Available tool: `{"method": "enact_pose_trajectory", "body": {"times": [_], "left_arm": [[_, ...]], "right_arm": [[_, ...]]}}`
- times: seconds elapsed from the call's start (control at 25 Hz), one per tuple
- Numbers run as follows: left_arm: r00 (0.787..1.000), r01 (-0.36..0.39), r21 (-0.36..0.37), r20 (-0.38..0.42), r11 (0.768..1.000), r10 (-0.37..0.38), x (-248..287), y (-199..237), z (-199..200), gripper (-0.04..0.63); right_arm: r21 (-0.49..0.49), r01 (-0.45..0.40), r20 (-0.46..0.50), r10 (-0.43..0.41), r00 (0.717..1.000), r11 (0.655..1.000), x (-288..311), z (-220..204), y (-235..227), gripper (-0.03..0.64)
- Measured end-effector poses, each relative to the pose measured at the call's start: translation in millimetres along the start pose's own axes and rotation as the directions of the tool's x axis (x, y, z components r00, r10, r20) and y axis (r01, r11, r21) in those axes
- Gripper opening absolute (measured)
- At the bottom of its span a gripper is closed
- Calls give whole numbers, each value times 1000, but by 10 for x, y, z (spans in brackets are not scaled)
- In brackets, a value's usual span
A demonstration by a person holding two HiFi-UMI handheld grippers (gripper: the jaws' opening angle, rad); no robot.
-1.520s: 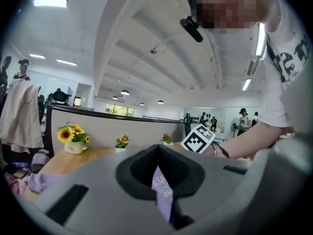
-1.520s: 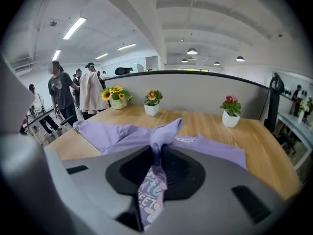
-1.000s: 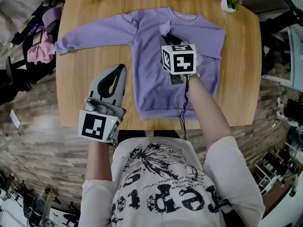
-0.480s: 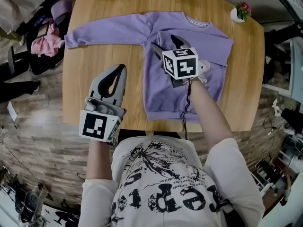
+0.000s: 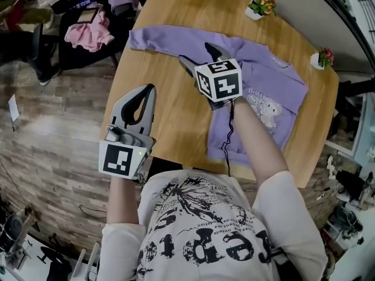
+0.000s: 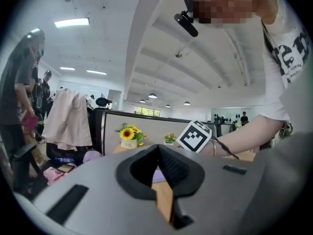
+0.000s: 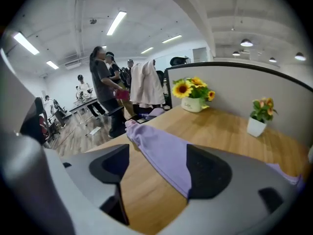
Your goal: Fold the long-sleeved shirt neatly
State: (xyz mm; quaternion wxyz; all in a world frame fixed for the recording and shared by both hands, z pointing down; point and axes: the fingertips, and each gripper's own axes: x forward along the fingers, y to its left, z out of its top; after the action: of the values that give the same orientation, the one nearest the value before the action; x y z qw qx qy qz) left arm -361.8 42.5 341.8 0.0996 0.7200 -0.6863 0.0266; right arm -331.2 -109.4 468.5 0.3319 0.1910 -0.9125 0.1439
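Note:
A purple long-sleeved shirt (image 5: 258, 98) lies flat on the wooden table (image 5: 164, 122), with its left sleeve (image 5: 155, 40) stretched toward the far left corner. My right gripper (image 5: 199, 56) hovers over that sleeve near the shoulder. Its jaws have just been opening and stand open, with nothing pressed between them. In the right gripper view the sleeve (image 7: 164, 155) runs across the table below the right gripper (image 7: 157, 171). My left gripper (image 5: 146, 92) is shut and holds nothing, over the table's near left part. In its own view the left gripper (image 6: 159, 177) points level across the table.
A sunflower pot (image 7: 193, 96) and a small plant pot (image 7: 259, 117) stand at the table's far edge, and a third pot (image 5: 324, 57) sits at the right. A chair with pink clothes (image 5: 88, 34) is beyond the left edge. People (image 7: 105, 87) stand in the background.
My right gripper let go of the pinched fabric on the chest, opened, and swung left over the left sleeve. The left gripper stayed shut and shifted with the body.

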Motion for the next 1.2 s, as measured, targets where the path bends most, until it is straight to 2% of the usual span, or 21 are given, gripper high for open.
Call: {"method": "enact_pose_trajectory", "body": {"times": [0.28, 0.44, 0.64, 0.92, 1.04, 1.12, 1.2], "left_arm": [[991, -132, -51, -37, 990, 130, -533, 714, -170, 5], [982, -187, -63, -17, 980, 186, -728, 979, -205, 5], [974, -226, -100, -30, 969, 224, -881, 1223, -365, 5], [969, -248, -123, -55, 961, 243, -1029, 1358, -472, 5], [968, -248, -157, -66, 956, 241, -1046, 1398, -557, 5], [970, -241, -166, -64, 956, 233, -1032, 1399, -567, 5], [973, -229, -159, -62, 960, 222, -995, 1387, -551, 5]], "right_arm": [[-105, -128, -54, 123, 991, 986, 750, 287, 978, 367], [-138, -168, -95, 156, 983, 976, 1131, 349, 1362, 365], [-134, -154, -171, 130, 977, 979, 1562, 284, 1475, 322], [-146, -77, -226, 42, 973, 986, 1815, 196, 1394, 280], [-115, -19, -235, -9, 972, 993, 1881, 97, 1322, 220], [-123, 24, -219, -50, 974, 992, 1887, 76, 1250, 117], [-120, 37, -219, -63, 974, 992, 1865, 76, 1189, 49]]}}
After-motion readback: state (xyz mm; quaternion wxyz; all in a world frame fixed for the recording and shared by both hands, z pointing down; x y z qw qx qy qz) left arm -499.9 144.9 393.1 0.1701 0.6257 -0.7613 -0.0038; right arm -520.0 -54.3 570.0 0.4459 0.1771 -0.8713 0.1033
